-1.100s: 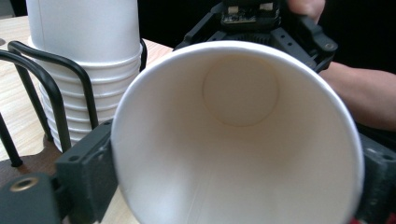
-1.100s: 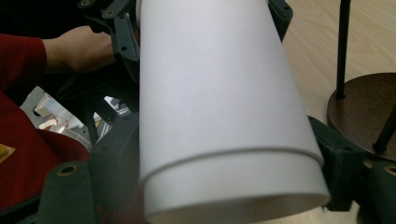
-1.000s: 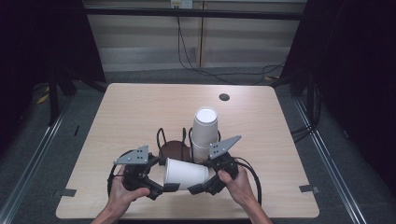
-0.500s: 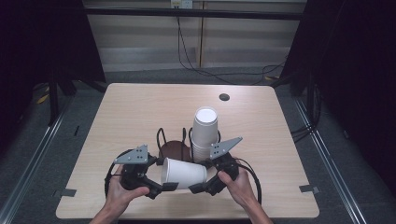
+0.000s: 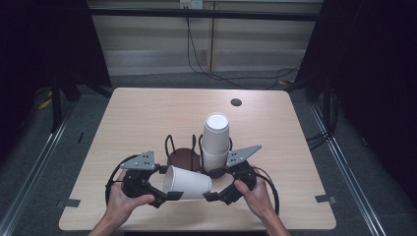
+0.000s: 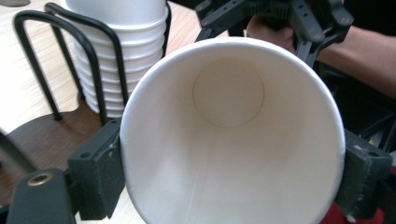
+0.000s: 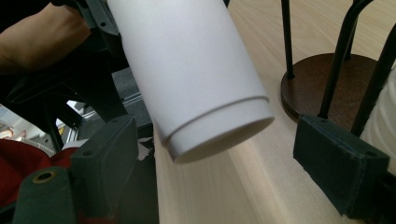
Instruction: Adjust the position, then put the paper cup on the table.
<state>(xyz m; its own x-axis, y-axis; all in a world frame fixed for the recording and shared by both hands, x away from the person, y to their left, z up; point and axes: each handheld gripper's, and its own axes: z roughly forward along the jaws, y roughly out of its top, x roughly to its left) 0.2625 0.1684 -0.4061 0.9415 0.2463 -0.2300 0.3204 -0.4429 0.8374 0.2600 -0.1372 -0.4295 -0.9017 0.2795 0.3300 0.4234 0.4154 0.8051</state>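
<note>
A white paper cup (image 5: 189, 183) lies on its side above the table's front edge, between the two grippers. My left gripper (image 5: 166, 183) is shut on its rim. In the left gripper view both pads (image 6: 98, 172) press the cup (image 6: 229, 140) at its open mouth, and these jaws have just been closing on it. My right gripper (image 5: 212, 184) faces the cup's bottom and its jaws have just been opening. In the right gripper view the cup (image 7: 196, 79) hangs between the wide-apart pads (image 7: 341, 168) with a gap on each side.
A stack of white cups (image 5: 215, 142) stands in a black wire holder on a brown round base (image 5: 184, 157), just behind the held cup. The wooden table (image 5: 147, 118) has a dark round hole (image 5: 236, 102) near its far edge. Cables lie on the floor beyond.
The right gripper's jaws stand wider around the cup's bottom than before. Both hands and the cup have hardly moved.
</note>
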